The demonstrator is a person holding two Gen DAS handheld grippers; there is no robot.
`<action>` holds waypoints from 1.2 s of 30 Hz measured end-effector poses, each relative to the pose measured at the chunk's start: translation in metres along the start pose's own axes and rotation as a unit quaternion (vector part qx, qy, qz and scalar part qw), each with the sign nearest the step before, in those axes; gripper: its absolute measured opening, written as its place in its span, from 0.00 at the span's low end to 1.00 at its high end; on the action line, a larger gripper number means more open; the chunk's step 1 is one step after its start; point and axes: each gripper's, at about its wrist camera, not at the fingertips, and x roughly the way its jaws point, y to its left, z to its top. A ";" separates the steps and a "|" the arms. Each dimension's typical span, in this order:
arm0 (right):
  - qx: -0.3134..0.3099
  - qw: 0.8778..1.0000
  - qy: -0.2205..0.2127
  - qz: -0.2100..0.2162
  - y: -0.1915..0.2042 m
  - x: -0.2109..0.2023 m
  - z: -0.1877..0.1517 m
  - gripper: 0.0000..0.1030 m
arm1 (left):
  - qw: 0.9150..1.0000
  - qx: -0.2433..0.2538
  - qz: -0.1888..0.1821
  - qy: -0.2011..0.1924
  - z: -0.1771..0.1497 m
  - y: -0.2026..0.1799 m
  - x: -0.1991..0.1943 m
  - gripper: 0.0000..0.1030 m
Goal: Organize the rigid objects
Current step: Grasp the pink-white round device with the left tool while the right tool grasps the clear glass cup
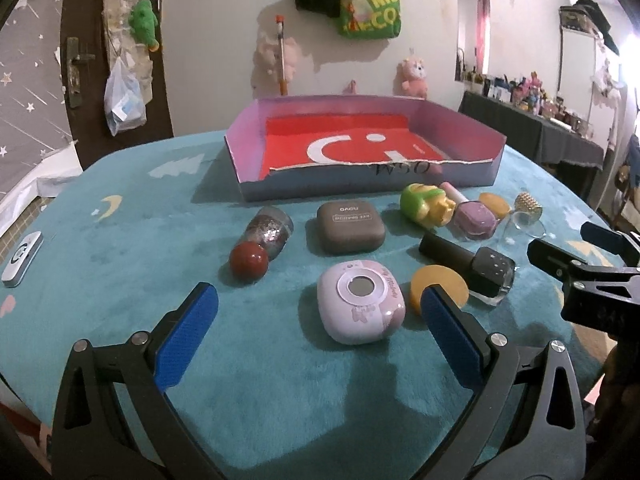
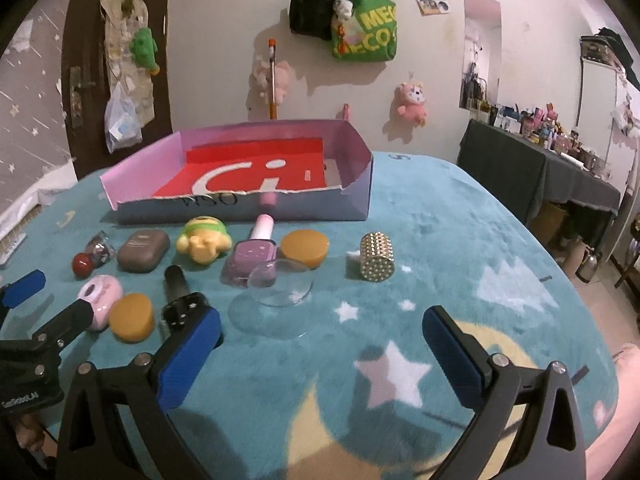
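Observation:
A pink box with a red liner (image 1: 460,120) (image 2: 352,136) stands at the back of the teal table. Before it lie a glitter bottle with a red ball cap (image 1: 260,246), a brown case (image 1: 350,226) (image 2: 143,255), a pink round case (image 1: 360,308) (image 2: 100,300), a green-yellow toy (image 1: 426,204) (image 2: 204,240), a purple polish bottle (image 1: 476,218) (image 2: 250,258), a black polish bottle (image 1: 468,266), two orange discs (image 1: 438,286) (image 2: 305,248), a clear glass dish (image 2: 280,282) and a studded gold cylinder (image 2: 377,256). My left gripper (image 1: 316,334) is open just short of the pink case. My right gripper (image 2: 320,354) is open and empty over bare cloth.
A white remote (image 1: 22,258) lies at the table's left edge. A dark side table with many small items (image 2: 560,168) stands at the right. Bags and plush toys hang on the back wall. The right gripper shows at the right edge of the left wrist view (image 1: 592,264).

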 end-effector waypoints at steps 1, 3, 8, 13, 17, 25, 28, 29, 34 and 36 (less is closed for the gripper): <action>0.000 1.000 0.005 -0.003 -0.001 0.003 0.002 1.00 | 1.000 -0.001 0.001 0.004 0.001 0.001 0.001 0.98; 0.002 1.000 0.012 -0.004 -0.002 0.007 0.005 1.00 | 1.000 -0.001 -0.002 0.016 0.004 0.004 0.005 0.97; -0.004 0.999 0.037 0.003 -0.001 0.016 0.011 0.98 | 0.999 0.003 -0.019 0.047 0.009 0.006 0.014 0.91; -0.012 0.998 0.061 0.011 0.002 0.024 0.015 0.90 | 0.997 0.011 -0.031 0.064 0.011 0.003 0.023 0.81; -0.013 0.997 0.073 0.029 0.003 0.031 0.019 0.71 | 0.995 0.018 -0.056 0.080 0.012 0.000 0.030 0.50; -0.008 0.993 0.080 0.085 0.005 0.035 0.019 0.41 | 0.995 0.016 -0.066 0.076 0.016 0.001 0.027 0.50; -0.008 0.993 0.076 0.087 0.004 0.033 0.020 0.41 | 0.995 0.017 -0.066 0.071 0.018 0.000 0.025 0.50; -0.006 0.993 0.076 0.088 0.004 0.034 0.021 0.41 | 0.995 0.018 -0.065 0.071 0.018 0.000 0.026 0.50; -0.002 0.992 0.078 0.094 0.000 0.034 0.021 0.41 | 0.996 0.020 -0.065 0.066 0.023 0.000 0.025 0.50; -0.004 0.993 0.075 0.095 0.000 0.032 0.023 0.41 | 0.996 0.019 -0.065 0.060 0.028 0.001 0.023 0.50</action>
